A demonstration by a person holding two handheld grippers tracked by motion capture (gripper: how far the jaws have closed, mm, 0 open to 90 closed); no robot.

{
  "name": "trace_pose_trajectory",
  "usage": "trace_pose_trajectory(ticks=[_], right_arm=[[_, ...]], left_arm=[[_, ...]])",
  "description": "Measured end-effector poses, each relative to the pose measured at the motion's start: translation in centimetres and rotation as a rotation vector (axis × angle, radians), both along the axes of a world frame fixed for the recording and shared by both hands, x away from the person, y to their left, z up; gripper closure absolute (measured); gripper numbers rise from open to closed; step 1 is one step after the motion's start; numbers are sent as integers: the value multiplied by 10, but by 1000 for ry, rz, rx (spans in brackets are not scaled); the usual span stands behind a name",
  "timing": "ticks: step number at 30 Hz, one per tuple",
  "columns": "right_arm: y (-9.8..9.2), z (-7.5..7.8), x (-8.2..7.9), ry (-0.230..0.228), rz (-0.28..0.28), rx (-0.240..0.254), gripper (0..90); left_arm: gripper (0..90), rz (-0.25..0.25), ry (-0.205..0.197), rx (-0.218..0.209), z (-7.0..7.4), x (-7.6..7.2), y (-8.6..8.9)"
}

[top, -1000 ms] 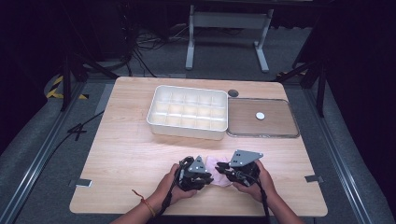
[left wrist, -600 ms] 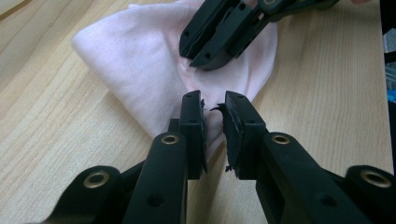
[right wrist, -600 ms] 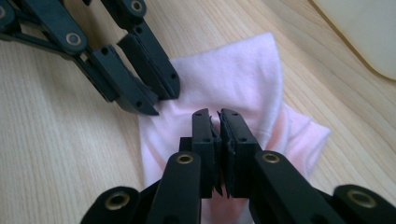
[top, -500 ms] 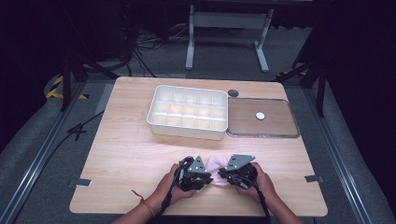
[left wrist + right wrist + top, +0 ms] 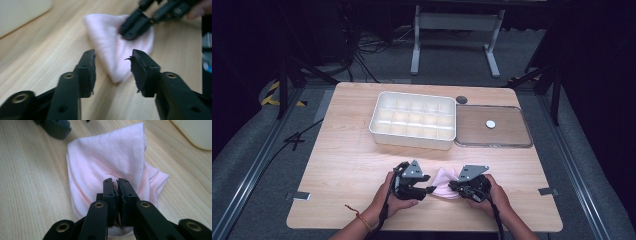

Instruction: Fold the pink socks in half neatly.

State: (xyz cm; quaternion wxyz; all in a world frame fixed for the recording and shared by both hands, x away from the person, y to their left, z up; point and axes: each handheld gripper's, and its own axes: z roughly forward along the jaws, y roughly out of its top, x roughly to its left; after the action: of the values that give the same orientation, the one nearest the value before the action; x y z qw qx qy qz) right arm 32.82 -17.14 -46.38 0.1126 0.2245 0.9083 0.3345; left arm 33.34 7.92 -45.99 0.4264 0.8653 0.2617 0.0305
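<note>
Folding step on a pink sock (image 5: 443, 181), which lies flat on the worktop (image 5: 347, 165) near the front edge, about mid-width, between the two hands. Right gripper (image 5: 117, 185) is clamped on the sock's near end, jaws pinched tight with fabric between them; the same grip shows from the left gripper view, pinning the cloth at its far side. Left gripper (image 5: 113, 65) has just been opening: jaws stand at a moderate gap, straddling the sock's pointed end without pressing on it, so that end is loose.

White compartment tray (image 5: 412, 120) and its clear lid (image 5: 492, 131) sit well apart toward the back edge, tray cells apparently empty.

Judgement: sock is bunched/folded once, left side released for a regrip. Next move likely calls for left gripper to close on the loose end while right keeps its hold, then fold or lift toward the tray. Risk: the fold slips open.
</note>
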Motion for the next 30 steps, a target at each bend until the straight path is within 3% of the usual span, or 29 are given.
trace_pose_trajectory(ticks=[2,4,7,14,20,24,28,30], right_arm=[[0,0,0,1,0,1,852],[1,0,0,-5,1,-5,852],[1,0,0,-2,2,-4,852],[0,-1,0,-7,5,2,852],[0,-1,-1,-24,7,-1,851],[0,-2,-2,-26,9,9,847],[1,-1,-2,-29,5,14,812],[0,2,-2,-27,3,44,813]], left_arm=[[507,14,9,9,-2,2,2],[438,39,5,56,-10,4,-2],[403,44,16,62,-14,5,-6],[411,27,38,43,-20,7,-17],[543,-2,38,44,-21,5,-24],[681,-36,52,38,-21,4,-25],[742,-48,76,29,-21,6,-24],[767,-52,82,29,-20,6,-24]])
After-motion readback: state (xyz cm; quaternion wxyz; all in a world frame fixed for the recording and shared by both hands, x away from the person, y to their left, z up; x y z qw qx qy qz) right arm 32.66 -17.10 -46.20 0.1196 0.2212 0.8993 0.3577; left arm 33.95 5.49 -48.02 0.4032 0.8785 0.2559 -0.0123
